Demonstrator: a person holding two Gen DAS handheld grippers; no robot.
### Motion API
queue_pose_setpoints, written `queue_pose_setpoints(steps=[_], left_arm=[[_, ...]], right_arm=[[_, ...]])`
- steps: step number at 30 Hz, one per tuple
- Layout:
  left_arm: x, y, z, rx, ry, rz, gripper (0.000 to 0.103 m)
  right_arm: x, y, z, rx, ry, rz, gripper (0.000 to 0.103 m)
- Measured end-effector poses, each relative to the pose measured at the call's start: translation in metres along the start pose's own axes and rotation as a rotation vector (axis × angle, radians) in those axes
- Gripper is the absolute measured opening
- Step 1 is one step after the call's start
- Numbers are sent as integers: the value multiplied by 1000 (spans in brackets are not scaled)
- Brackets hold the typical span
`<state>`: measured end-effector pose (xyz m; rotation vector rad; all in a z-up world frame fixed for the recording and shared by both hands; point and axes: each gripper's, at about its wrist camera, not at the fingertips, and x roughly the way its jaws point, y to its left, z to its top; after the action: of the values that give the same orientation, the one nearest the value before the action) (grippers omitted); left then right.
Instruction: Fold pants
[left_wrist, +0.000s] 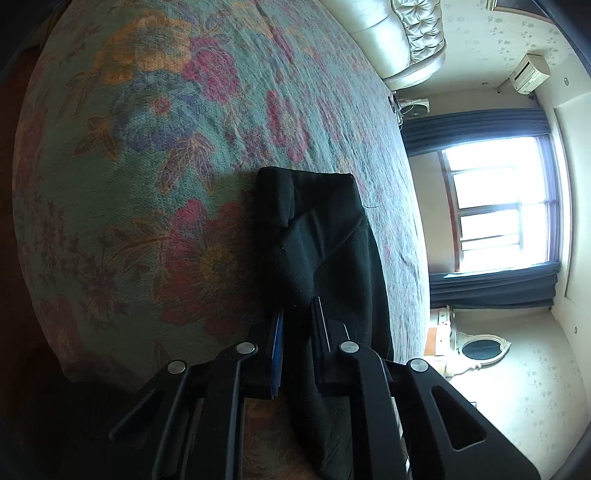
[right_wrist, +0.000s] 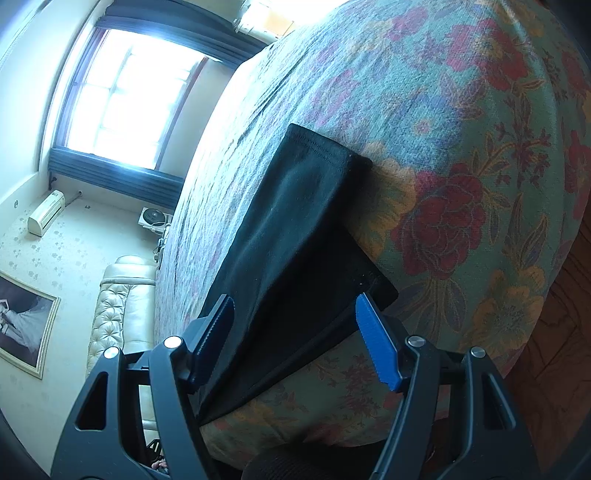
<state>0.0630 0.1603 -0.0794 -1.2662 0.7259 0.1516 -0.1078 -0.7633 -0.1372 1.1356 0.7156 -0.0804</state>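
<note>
Floral bedspread (left_wrist: 155, 155) covers the bed beneath everything. Black pants (right_wrist: 291, 229) lie folded near its edge. Left gripper (left_wrist: 297, 314) pinches a fold of that cloth tightly; right gripper (right_wrist: 295, 321) gapes wide above the near end, its pads clear of it.

Left gripper (left_wrist: 297, 306) is pinched tight on the pants (left_wrist: 325, 251), black cloth bunched right between its fingers, and it's angled down toward the bed. One blue pad (left_wrist: 277, 332) peeks out on the left finger, the other finger is mostly dark against the cloth. Right gripper (right_wrist: 295, 301) also tilts down, but its jaws stand wide apart. Its blue pads (right_wrist: 376, 343) are both clear of the cloth, which lies between and under them, nothing pressed on it. No hands or sleeves in view.
</note>
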Motion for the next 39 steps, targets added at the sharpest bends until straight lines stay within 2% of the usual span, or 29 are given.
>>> queue_pose_setpoints(steps=[5,13,17,21,31,32,34,35,39], left_arm=[[-10,-4,0,2,-18,-37,9],[-11,-52,12,47,-41,-99,9],[0,-48,28,9,-48,-91,9],[7,-44,30,6,-30,-86,9],[5,-24,28,-22,-9,-71,9],[6,-24,29,-19,-7,-72,9],[8,-26,30,-20,-3,-76,9],[9,-28,31,-20,-2,-80,9],[13,-35,36,-2,-2,-89,9]], right_arm=[[3,6,2,-5,-8,0,68],[-3,18,3,-20,-20,2,68],[-3,31,4,-23,-19,41,69],[8,26,14,69,-15,99,69],[47,5,26,203,-32,39,68],[48,3,26,213,-41,44,64],[51,1,26,215,-55,26,37],[53,1,27,205,-52,17,5],[48,10,24,172,-82,25,6]])
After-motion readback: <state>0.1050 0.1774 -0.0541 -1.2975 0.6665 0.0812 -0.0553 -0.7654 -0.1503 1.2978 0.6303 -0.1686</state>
